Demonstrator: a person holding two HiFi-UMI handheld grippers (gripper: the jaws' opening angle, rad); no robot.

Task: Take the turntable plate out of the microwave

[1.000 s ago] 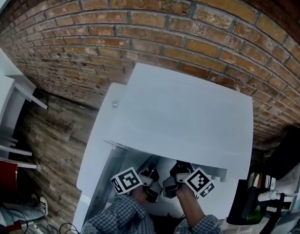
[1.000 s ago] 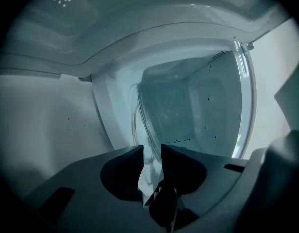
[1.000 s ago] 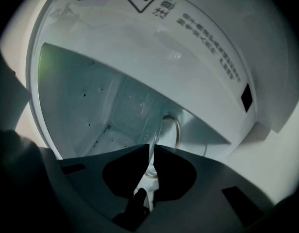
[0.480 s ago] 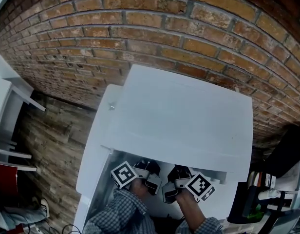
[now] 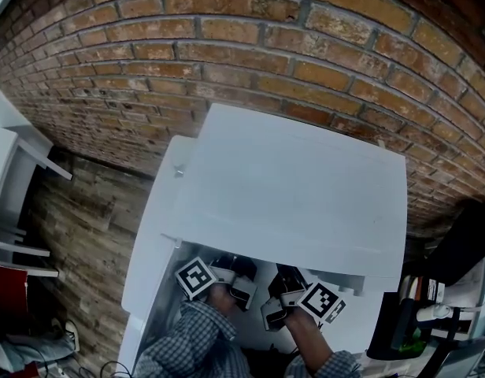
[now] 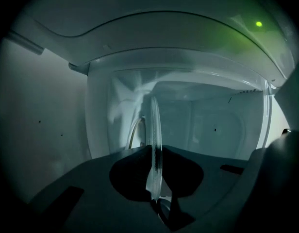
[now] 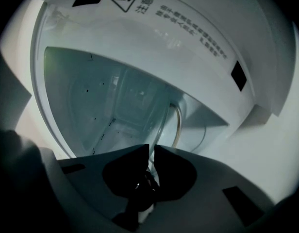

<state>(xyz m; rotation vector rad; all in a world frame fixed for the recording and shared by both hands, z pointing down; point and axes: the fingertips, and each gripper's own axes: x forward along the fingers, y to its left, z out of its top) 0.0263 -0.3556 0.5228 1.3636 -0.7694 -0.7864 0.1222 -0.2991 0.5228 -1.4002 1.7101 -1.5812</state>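
Turntable plate stands on edge inside the white microwave, its glass rim running up between both pairs of jaws; the microwave sits in front of a red brick wall, with worn wooden floorboards to its left and white shelving at the far left edge. From above, only the backs of the two tools show at the oven's mouth, each with its marker cube, and checked sleeves behind them; the plate itself is hidden there under the oven's top. The left gripper has just been closing its jaws, and its own camera shows them drawn in on the plate's edge, the glass rising thin and upright through the gap; a green light glows on the casing above. The right gripper has its jaws nearly together, pinching what looks like the same glass rim, though the cavity is dim; only this view shows the warning label on the frame above the opening and the pale back wall of the cavity.
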